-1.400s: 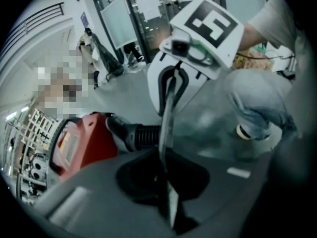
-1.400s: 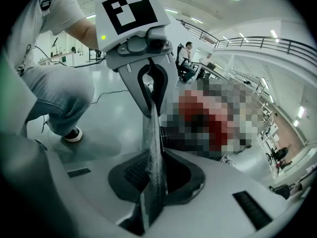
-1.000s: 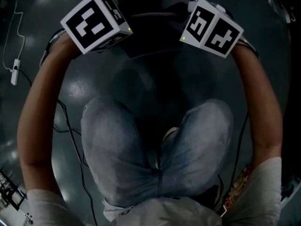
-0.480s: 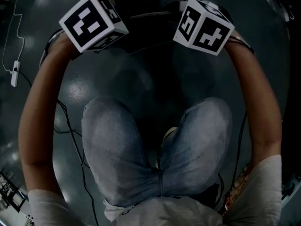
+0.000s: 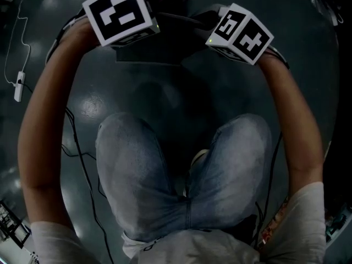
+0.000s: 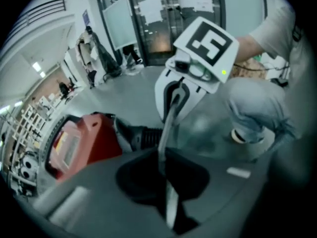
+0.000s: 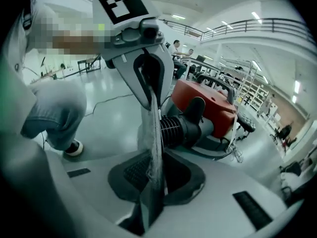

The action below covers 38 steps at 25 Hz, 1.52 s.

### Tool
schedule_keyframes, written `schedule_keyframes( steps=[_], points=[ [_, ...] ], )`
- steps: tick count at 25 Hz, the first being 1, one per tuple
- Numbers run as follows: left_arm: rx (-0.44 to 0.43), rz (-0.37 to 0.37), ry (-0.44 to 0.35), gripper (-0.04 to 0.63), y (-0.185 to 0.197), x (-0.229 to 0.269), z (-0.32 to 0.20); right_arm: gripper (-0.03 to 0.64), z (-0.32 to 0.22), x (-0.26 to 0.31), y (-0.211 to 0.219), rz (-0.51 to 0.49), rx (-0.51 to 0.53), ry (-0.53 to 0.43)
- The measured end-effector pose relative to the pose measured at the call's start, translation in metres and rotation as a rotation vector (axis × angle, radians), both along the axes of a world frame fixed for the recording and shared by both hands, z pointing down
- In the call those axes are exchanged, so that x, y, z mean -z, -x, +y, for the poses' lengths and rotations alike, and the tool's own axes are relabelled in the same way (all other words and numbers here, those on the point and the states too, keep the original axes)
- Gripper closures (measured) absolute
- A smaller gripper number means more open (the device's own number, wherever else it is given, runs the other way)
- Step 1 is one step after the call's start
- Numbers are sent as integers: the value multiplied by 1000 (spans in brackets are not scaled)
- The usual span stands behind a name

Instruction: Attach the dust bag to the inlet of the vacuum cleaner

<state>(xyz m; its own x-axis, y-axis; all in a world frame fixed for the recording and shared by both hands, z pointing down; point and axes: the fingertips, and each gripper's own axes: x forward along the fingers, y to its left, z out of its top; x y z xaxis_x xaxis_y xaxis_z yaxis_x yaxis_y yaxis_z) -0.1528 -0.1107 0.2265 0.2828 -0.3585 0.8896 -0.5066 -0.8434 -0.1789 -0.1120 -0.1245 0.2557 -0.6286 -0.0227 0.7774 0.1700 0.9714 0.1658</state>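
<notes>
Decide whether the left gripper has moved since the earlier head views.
Yes, slightly: the left gripper has shifted up and rightwards, away from the white adapter on the floor.

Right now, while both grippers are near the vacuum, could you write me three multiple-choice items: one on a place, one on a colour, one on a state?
1. In the right gripper view, where is the vacuum cleaner?
A. To the right of the dust bag
B. To the left of the dust bag
C. Not in that view

2. What colour is the vacuum cleaner's body?
A. Blue
B. Red
C. Green

3. How is the left gripper?
A. Wide open, with nothing between the jaws
B. Shut on the dust bag
C. Shut on the vacuum cleaner

Answers:
1 A: the vacuum cleaner sits right of the held sheet in that view.
2 B: both gripper views show a red body.
3 B: the left gripper view shows its jaws closed on the thin edge of the bag.
</notes>
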Motion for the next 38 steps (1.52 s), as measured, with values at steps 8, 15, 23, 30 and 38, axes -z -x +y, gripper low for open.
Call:
schedule_keyframes(
  steps=[8,15,23,30,38],
  points=[
    [95,208,8,572,3,-14,7,569,-5,13,6,167,159,-287],
    [-17,40,1,571,-3,-3,3,571,-1,6,-1,49,15,-90],
    [26,146,18,572,0,-9,3,570,-4,9,0,104,64,-160],
    [24,127,-15,575,1,-9,4,569,-7,12,2,107,79,-183],
    [-23,36,-22,574,-3,-3,-4,571,-9,4,-2,41,-29,-74]
  ],
)
